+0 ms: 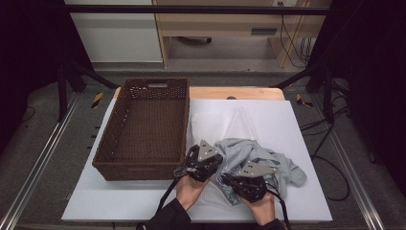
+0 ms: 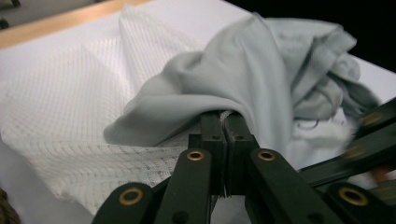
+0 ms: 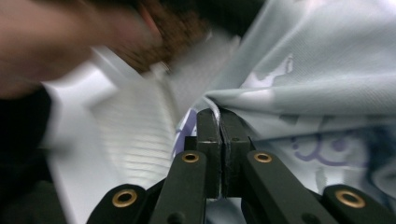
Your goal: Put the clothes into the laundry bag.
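Left gripper (image 2: 223, 122) clamped tight on a fold of the pale grey garment (image 1: 261, 155), jaws pressed together with the cloth pinched right at the tips. Right gripper (image 3: 219, 114) same deal, jaws closed flat on an edge of that same garment, fabric bunched at the tips. Garment lying crumpled on the white table (image 1: 297, 124), near edge, right of the brown wicker basket (image 1: 143, 129) and partly over a white mesh bag (image 1: 218, 122) spread flat beside the basket. Writing-wise: some purple print on the cloth in the right gripper view (image 3: 322, 149), curly strokes, too blurred to read as letters; no brand or label legible anywhere. From the high view: both grippers side by side at the garment's near edge, the basket with nothing in it. From the left gripper view: mesh weave of the bag (image 2: 70, 116) up close, wooden table edge (image 2: 56, 23) behind it, and part of the other gripper's black arms poking in at the right (image 2: 369, 140). From the right gripper view: a blurred hand (image 3: 60, 42) at the upper left, plus the ribbed white mesh (image 3: 140, 130).
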The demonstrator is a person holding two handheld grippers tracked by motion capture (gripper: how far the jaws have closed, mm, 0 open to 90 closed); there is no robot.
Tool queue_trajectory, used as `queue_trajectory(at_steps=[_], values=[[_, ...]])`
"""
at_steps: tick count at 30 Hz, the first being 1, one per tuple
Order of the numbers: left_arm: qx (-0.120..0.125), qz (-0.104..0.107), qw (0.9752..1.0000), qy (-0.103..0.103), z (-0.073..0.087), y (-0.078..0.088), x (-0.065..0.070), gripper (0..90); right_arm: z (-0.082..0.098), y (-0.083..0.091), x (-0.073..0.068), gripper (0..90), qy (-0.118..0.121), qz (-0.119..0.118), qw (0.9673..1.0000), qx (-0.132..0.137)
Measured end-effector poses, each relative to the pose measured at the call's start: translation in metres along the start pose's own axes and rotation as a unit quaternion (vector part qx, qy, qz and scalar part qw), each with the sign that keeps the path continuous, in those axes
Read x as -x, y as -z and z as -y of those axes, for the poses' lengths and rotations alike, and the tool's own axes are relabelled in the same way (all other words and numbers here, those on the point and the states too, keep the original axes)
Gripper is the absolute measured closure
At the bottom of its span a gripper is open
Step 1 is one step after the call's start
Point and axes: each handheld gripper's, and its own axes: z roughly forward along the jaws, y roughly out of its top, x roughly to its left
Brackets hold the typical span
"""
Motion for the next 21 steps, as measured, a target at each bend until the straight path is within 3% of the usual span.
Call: queue_trajectory(at_steps=[4, 7, 10, 13, 14, 15, 16, 17, 21], values=[[0.002, 0.009, 1.0, -0.002, 0.0, 0.004, -0.002, 88.6, 0.004, -0.028, 0.009, 88.6, -0.004, 0.056, 0.9979, -0.032], [-0.007, 0.009, 0.9999, -0.004, 0.007, 0.003, -0.003, 88.5, 0.007, -0.045, 0.016, 87.7, -0.001, 0.096, 0.9947, -0.038], [-0.008, 0.013, 0.9999, 0.002, 0.018, 0.003, -0.009, 88.4, 0.009, -0.05, 0.016, 82.5, -0.001, 0.093, 0.9948, -0.04], [-0.008, 0.017, 0.9998, 0.005, 0.024, 0.005, -0.012, 88.3, 0.009, -0.04, 0.011, 67.6, 0.005, 0.083, 0.996, -0.033], [-0.008, 0.017, 0.9998, 0.005, 0.024, 0.005, -0.012, 88.3, 0.009, -0.04, 0.011, 67.6, 0.005, 0.083, 0.996, -0.033], [-0.005, 0.017, 0.9998, 0.004, 0.029, 0.009, -0.012, 88.2, 0.008, -0.025, 0.003, 58.5, 0.024, 0.089, 0.9955, -0.022], [-0.005, 0.017, 0.9998, 0.004, 0.029, 0.009, -0.012, 88.2, 0.008, -0.025, 0.003, 58.5, 0.024, 0.089, 0.9955, -0.022], [-0.009, 0.015, 0.9999, -0.001, 0.031, 0.009, -0.012, 88.2, 0.007, -0.011, -0.001, 53.9, 0.027, 0.094, 0.9952, -0.008], [-0.013, 0.013, 0.9998, -0.004, 0.034, 0.008, -0.01, 88.1, 0.0, 0.013, 0.002, 43.9, 0.013, 0.121, 0.9921, 0.031]])
